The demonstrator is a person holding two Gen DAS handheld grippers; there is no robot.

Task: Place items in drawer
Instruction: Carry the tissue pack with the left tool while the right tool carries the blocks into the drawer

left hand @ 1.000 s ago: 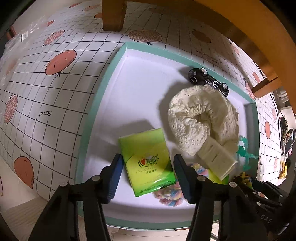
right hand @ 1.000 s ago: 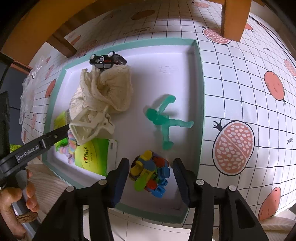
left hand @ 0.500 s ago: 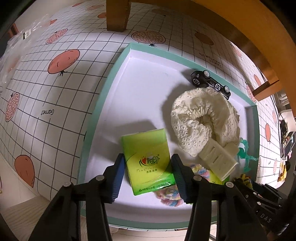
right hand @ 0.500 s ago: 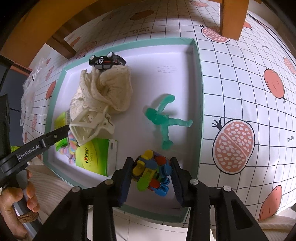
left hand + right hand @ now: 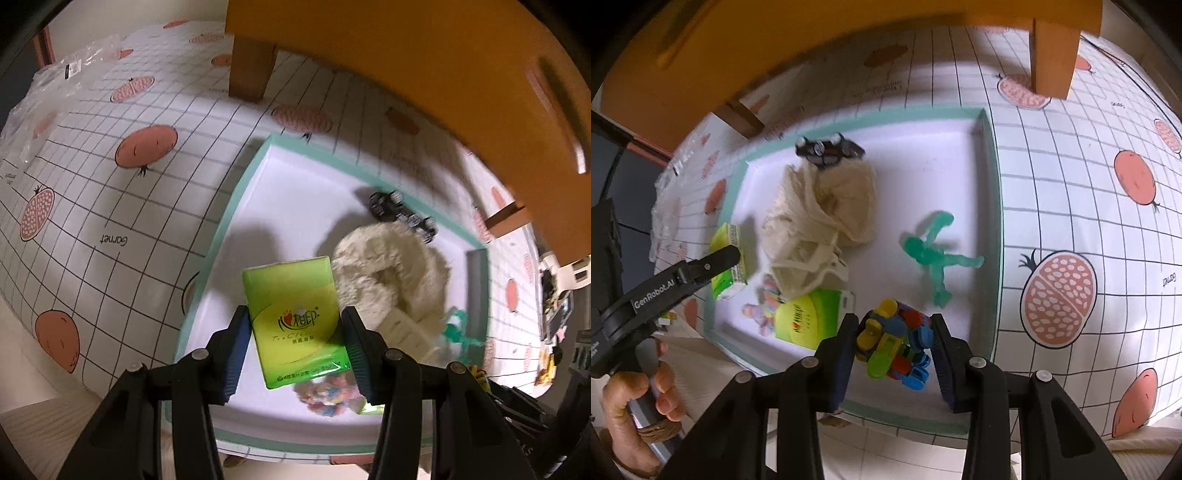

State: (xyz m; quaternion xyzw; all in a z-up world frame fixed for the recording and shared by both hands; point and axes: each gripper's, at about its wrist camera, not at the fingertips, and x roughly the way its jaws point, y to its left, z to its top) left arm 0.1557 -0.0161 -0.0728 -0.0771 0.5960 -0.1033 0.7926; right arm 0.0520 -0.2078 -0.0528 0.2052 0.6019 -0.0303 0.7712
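Left gripper [image 5: 293, 350]: clamped on green tissue pack [image 5: 295, 325], above white teal-rimmed tray [image 5: 236, 206].
Right gripper [image 5: 894, 354]: clamped on multicoloured block toy [image 5: 892, 345], over tray's near edge.
Nearby: cream lace cloth [image 5: 820, 218], black toy car [image 5: 827, 149], translucent green figure [image 5: 932, 254].
Overhead: orange wooden furniture [image 5: 424, 62].

Both fisheye views bend straight lines hard: the grid on the tablecloth [image 5: 92, 192] bows outward, and black vignette fills the frame corners. Light falls from above, bright on the white tray floor [image 5: 923, 177] at frame centre, dimmer toward the lower edges. In the left wrist view the tissue pack [image 5: 295, 325] is sharp and throws a soft grey shadow toward the upper left, while the toy car [image 5: 400, 216] and cream cloth [image 5: 391, 266] smear with motion blur. The right view is softly blurred throughout.
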